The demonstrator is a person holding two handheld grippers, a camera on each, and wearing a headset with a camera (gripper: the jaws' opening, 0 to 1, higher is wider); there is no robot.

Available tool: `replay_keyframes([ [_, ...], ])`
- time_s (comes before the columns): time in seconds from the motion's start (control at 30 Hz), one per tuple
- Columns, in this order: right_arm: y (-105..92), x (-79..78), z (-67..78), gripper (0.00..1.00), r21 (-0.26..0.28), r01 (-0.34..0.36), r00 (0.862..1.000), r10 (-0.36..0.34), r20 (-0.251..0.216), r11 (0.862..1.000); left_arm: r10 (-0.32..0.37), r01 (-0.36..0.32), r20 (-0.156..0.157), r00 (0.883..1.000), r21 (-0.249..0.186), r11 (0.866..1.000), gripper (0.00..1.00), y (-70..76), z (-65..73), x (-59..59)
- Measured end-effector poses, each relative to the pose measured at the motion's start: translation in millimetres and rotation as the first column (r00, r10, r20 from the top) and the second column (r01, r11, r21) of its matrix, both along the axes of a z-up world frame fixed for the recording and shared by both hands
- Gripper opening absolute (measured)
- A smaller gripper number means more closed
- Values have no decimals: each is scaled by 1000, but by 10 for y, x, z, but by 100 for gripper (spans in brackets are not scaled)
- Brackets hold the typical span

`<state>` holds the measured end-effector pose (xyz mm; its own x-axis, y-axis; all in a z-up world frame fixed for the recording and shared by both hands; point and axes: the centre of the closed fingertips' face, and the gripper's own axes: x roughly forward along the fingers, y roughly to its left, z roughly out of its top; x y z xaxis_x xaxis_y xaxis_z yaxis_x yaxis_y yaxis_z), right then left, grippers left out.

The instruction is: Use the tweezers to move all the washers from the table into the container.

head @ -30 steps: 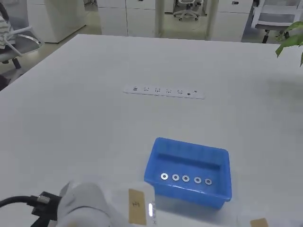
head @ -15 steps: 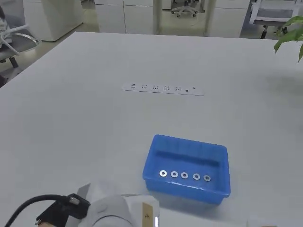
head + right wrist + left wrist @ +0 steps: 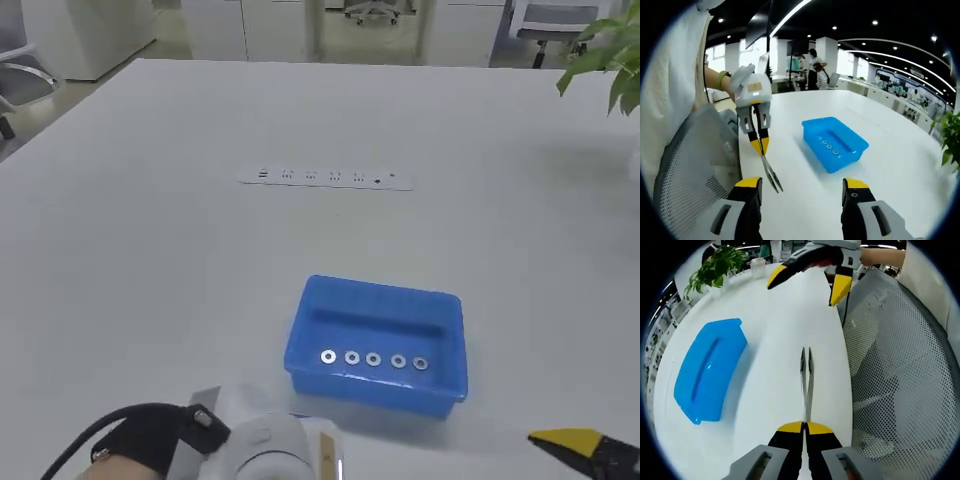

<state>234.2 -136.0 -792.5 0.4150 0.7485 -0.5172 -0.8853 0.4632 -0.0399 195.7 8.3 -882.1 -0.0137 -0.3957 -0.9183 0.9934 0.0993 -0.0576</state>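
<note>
Left gripper view, jaws pinching tweezers (image 3: pixel 805 405)

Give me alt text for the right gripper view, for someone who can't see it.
The left gripper, shut on tweezers, hangs over a white table. Beside it sits a blue container holding a row of five washers. The right gripper shows at the bottom, its own jaws standing open.

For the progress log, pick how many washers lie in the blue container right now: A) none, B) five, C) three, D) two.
B: the head view shows five washers in a row on the floor of the blue container.
</note>
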Motion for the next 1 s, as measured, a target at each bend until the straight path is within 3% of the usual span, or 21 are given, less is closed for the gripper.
replay_keyframes([
  [0.1,-107,63,200,82,90,91,994,-97,59,992,7,-7,-13,1000,6,1000,0,1,7,12],
  [0.17,-162,99,340,93,175,161,981,-177,80,971,12,-11,-24,1000,13,1000,0,2,8,13],
  [0.2,-202,126,416,99,220,204,969,-229,96,954,13,-12,-28,1000,21,1000,0,4,7,11],
  [0.33,-315,115,558,99,269,268,943,-310,123,925,5,-3,-37,999,58,998,0,1,4,1],
  [0.43,-429,171,660,99,322,341,905,-401,142,883,-2,6,-47,999,90,996,0,-3,5,2],
  [0.5,-494,205,677,99,326,365,889,-431,157,872,-13,18,-53,999,108,994,0,-5,5,1],
  [0.63,-543,243,658,99,343,395,878,-460,130,852,-19,26,-60,998,130,991,0,2,4,-4],
  [0.8,-564,251,627,99,345,406,876,-468,118,846,-1,10,-70,998,133,991,0,5,7,-7],
  [1.0,-526,236,594,99,326,392,885,-449,120,860,23,-13,-67,998,137,990,0,10,8,-29],
])
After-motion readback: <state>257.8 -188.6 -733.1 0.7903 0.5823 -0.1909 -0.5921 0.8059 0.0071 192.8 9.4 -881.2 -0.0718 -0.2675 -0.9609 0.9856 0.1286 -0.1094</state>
